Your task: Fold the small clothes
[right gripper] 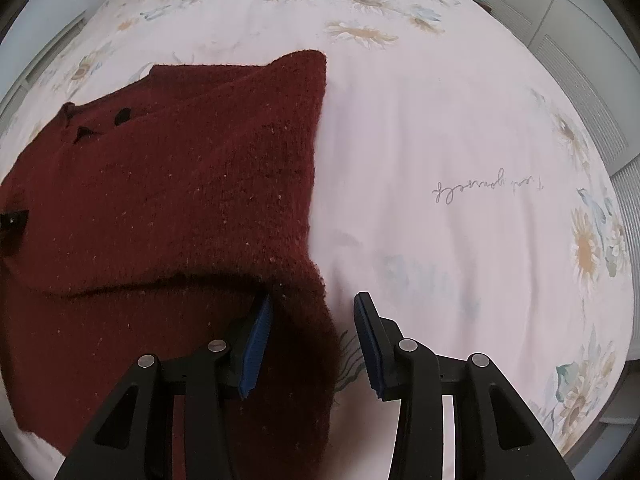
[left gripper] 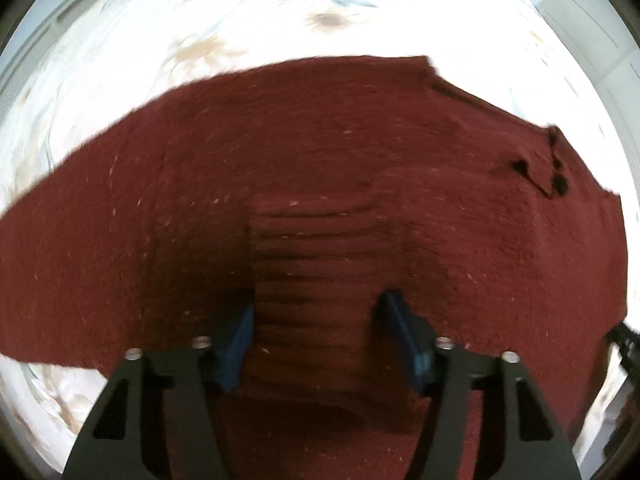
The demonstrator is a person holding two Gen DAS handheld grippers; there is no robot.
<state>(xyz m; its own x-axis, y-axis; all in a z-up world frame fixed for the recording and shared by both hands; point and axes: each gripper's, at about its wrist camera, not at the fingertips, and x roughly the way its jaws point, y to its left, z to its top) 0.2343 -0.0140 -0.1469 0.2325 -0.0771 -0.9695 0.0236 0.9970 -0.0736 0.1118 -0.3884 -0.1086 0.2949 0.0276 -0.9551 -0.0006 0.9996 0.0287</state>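
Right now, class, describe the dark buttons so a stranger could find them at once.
A pale flowered bedsheet covers the bed, and a maroon knit sweater lies flat on it. Near the sweater's neckline sit small dark buttons. They are the only near-black spots on the speckled red knit.

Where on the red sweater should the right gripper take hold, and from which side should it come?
Probably the sweater's right edge, where a ribbed end hangs loose between the open pads of the right gripper. Come in from the bare bedsheet side: that edge is free and raised a little, so one pad can slide under. The left gripper, also open, straddles a ribbed strip.
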